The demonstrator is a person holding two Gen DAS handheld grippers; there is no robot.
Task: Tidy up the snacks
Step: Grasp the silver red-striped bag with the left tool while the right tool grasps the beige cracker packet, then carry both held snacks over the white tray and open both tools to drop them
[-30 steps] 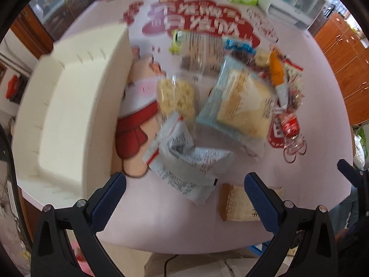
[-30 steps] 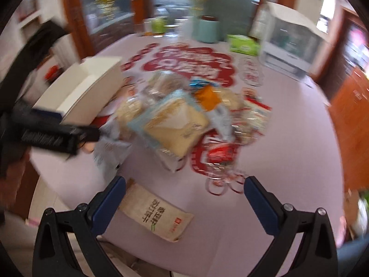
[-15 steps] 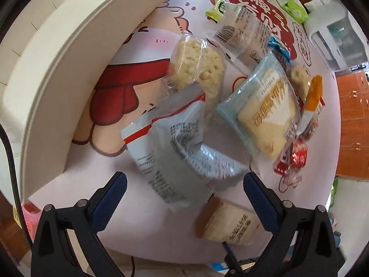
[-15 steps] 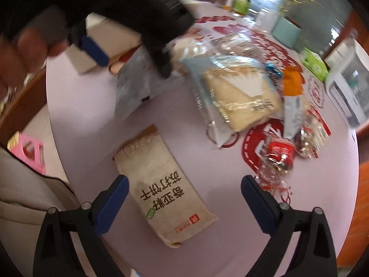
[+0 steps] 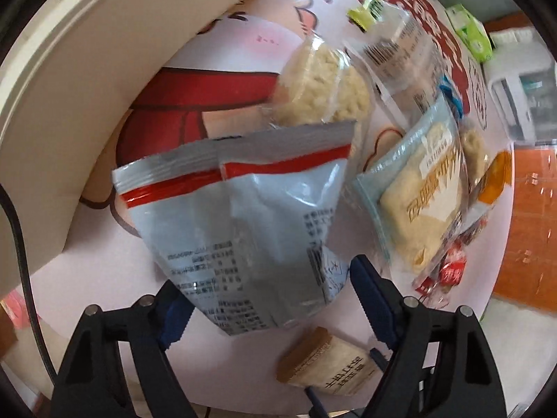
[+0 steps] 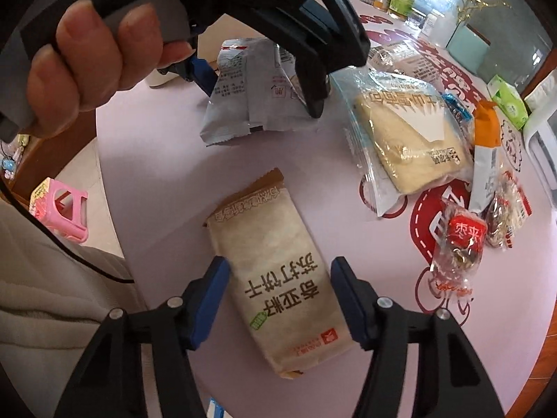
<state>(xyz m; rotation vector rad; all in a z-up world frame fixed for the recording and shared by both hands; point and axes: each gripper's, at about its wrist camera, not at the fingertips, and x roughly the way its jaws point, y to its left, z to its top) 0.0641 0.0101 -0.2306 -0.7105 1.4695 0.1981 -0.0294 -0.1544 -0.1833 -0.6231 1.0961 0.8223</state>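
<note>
A grey-blue packet (image 5: pixel 243 216) with a red stripe lies on the table, its lower end between the fingers of my left gripper (image 5: pixel 269 296). The jaws are closing around it, and the pads stand at its edges without a clear squeeze. In the right wrist view that same grey-blue packet (image 6: pixel 250 97) sits under the left gripper, held by a person's hand (image 6: pixel 87 55). A tan cracker packet (image 6: pixel 278 254) lies flat between the blue pads (image 6: pixel 212 296) of my right gripper (image 6: pixel 278 296). Those jaws are closing too, with thin gaps left at both sides.
A white box (image 5: pixel 69 69) stands at the left on the lilac printed table (image 6: pixel 167 139). Further snacks lie to the right: a clear rice-cracker packet (image 5: pixel 323 83), a pale blue pastry packet (image 6: pixel 400 132), an orange sachet (image 6: pixel 487 129) and a red sweet (image 6: pixel 463 233). A pink stool (image 6: pixel 59 212) stands beyond the table's edge.
Both grippers have come down close over the table and rolled. Each now straddles its packet, and both pairs of jaws have narrowed.
</note>
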